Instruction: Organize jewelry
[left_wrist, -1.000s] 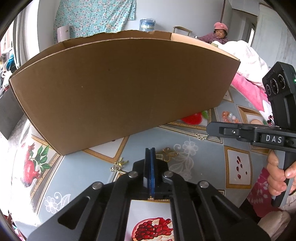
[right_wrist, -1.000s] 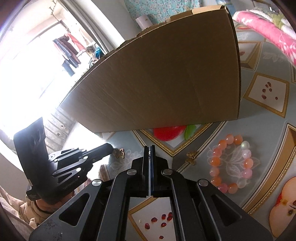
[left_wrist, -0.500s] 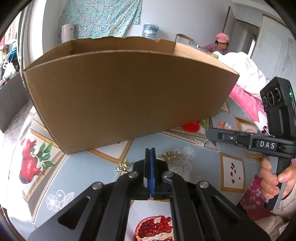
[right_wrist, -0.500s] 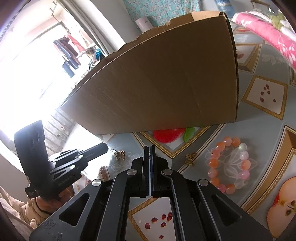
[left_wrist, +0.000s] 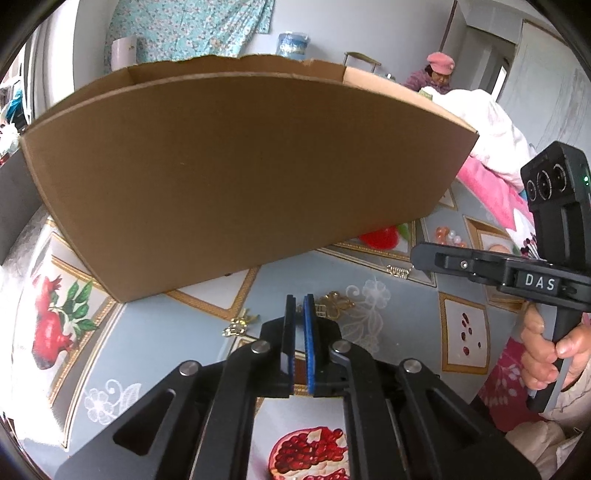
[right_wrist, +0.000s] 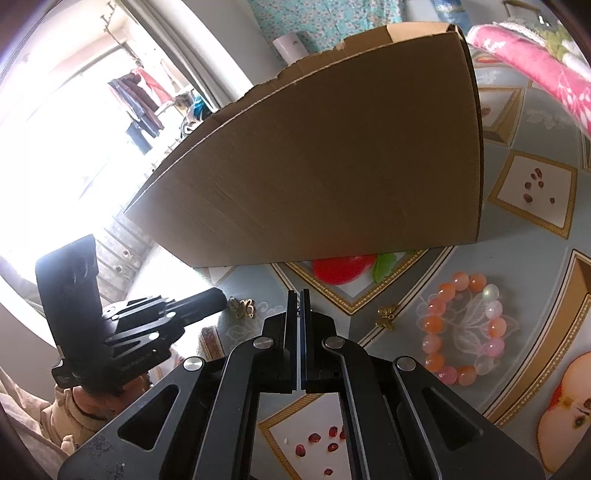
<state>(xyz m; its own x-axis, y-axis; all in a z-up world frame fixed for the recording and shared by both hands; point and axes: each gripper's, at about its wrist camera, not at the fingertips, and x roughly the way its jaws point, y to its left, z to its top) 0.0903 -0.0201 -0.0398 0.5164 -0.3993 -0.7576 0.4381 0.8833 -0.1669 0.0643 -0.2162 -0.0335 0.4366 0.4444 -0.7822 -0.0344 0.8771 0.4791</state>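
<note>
Right wrist view: no jewelry is judged stowed yet, the orange-pink beaded bracelet (right_wrist: 463, 328) and gold butterfly charms (right_wrist: 386, 316) lying on the patterned worktop (right_wrist: 524, 258) before the brown cardboard box (right_wrist: 332, 166), left claw (left_wrist: 299, 310) opening empty, right claw (right_wrist: 299, 301) closed empty.

Both matte black two-finger handheld grippers, the left (left_wrist: 300, 306) and the right (right_wrist: 299, 301), are showing blue-lined finger pads and round silver pivot screws. The right unit's side is displaying white "DAS" lettering and a green indicator light. Beige sleeves (left_wrist: 554, 435) are covering the person's wrists.
</note>
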